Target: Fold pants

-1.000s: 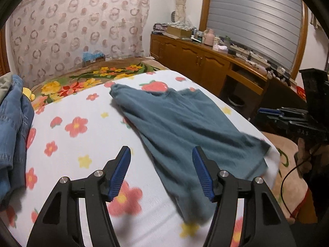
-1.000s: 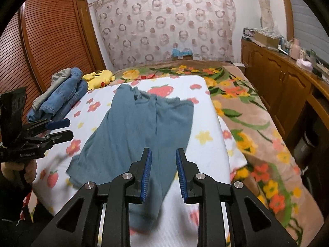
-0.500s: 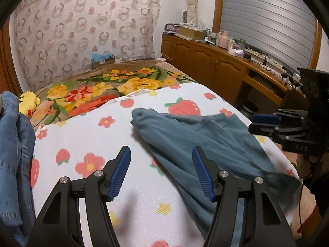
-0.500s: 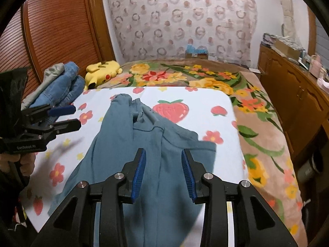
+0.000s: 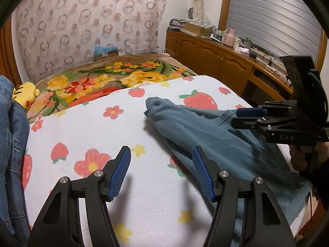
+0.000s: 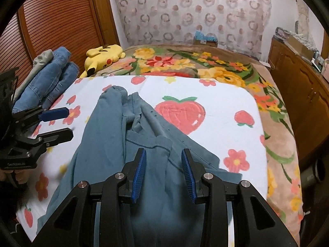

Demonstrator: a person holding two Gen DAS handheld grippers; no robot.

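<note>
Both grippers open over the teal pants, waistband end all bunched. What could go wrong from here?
1. The pants are rumpled at the far end; a pinch there may catch several layers and set a crooked fold.
2. The right gripper hangs over mid-fabric, not an edge, so closing could drag the whole piece.
3. The pants' near end drapes off the strawberry sheet, so a pull might slide them off the bed.
</note>
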